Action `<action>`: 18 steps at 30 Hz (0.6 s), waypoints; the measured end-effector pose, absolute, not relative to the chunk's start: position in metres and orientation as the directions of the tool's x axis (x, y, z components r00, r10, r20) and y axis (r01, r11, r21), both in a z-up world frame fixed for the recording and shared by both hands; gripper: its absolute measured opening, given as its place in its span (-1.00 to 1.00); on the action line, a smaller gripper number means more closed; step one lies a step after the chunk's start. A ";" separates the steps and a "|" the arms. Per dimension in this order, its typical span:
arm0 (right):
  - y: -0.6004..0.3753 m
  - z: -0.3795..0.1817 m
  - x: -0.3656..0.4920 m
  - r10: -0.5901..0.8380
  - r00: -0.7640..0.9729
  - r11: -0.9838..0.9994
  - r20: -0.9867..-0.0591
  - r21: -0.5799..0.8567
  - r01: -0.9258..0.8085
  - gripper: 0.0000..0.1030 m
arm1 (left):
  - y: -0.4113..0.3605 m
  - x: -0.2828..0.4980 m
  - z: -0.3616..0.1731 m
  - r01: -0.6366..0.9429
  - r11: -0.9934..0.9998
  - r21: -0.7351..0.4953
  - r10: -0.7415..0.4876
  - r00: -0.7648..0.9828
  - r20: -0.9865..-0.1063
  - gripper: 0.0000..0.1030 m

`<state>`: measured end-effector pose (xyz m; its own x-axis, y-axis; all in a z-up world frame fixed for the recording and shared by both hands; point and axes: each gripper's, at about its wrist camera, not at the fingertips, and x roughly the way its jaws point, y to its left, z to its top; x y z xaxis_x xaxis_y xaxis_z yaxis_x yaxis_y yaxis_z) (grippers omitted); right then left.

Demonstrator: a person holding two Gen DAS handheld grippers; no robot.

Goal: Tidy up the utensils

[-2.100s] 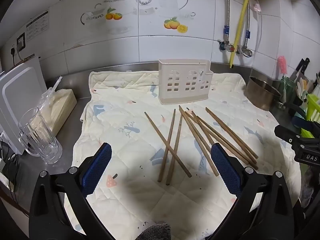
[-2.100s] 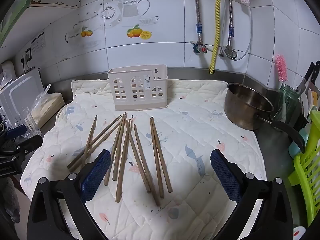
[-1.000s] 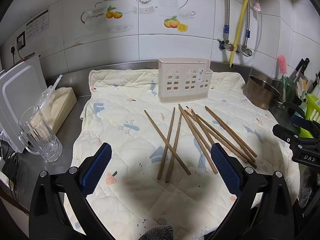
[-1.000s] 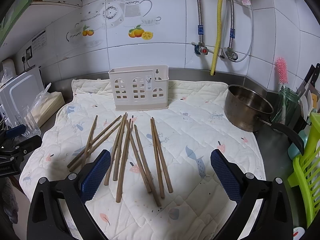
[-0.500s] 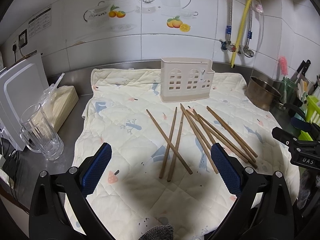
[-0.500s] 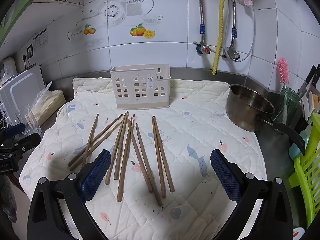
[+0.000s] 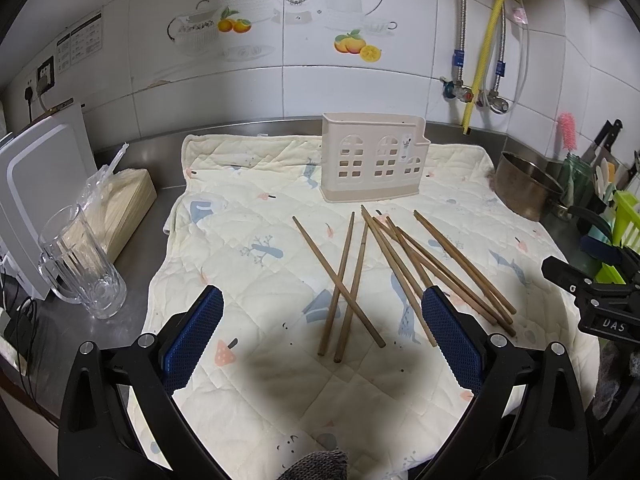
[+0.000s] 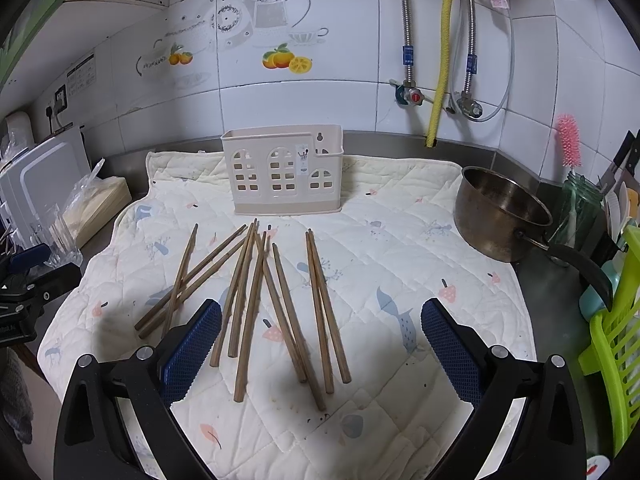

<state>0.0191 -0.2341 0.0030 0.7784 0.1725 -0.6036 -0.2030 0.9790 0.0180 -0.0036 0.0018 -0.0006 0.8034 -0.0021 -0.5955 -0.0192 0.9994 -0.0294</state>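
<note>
Several brown wooden chopsticks (image 7: 400, 264) (image 8: 276, 300) lie loose and crossed on a pale quilted mat (image 7: 248, 256) (image 8: 392, 264). A beige plastic utensil holder (image 7: 374, 158) (image 8: 282, 172) with window cut-outs stands upright behind them, with nothing showing above its rim. My left gripper (image 7: 322, 336) hovers open over the mat's near edge, short of the chopsticks. My right gripper (image 8: 320, 344) is open too, its blue pads either side of the chopsticks' near ends, above them. Neither holds anything.
A glass mug (image 7: 78, 256), a bagged pack (image 7: 120, 200) and a white board (image 7: 36, 184) stand left of the mat. A metal pot (image 8: 504, 212) with a black handle, a jar with a pink brush (image 8: 570, 144) and a green rack (image 8: 616, 336) crowd the right. Tiled wall with pipes behind.
Both views have shifted only slightly; the holder and chopsticks sit a little lower in frame. Nothing was picked up and both grippers stay open.
</note>
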 end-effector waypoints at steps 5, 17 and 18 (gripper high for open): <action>-0.232 0.000 0.021 0.173 0.775 0.978 -0.608 0.015 -0.207 0.88 | 0.003 -0.002 -0.002 -0.020 0.999 -0.030 -0.002 0.801 -0.598 0.90; -0.231 -0.001 0.025 0.175 0.779 0.977 -0.602 0.011 -0.211 0.88 | 0.006 0.004 -0.005 -0.027 0.999 -0.037 -0.001 0.796 -0.605 0.90; -0.231 -0.001 0.026 0.176 0.780 0.977 -0.601 0.012 -0.211 0.88 | 0.006 0.005 -0.006 -0.028 0.999 -0.037 0.000 0.796 -0.605 0.90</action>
<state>0.0257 -0.2310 -0.0011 0.7795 0.1761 -0.6011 -0.2114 0.9773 0.0121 0.0048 0.0063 -0.0058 0.7960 -0.0003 -0.6053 -0.0280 0.9989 -0.0372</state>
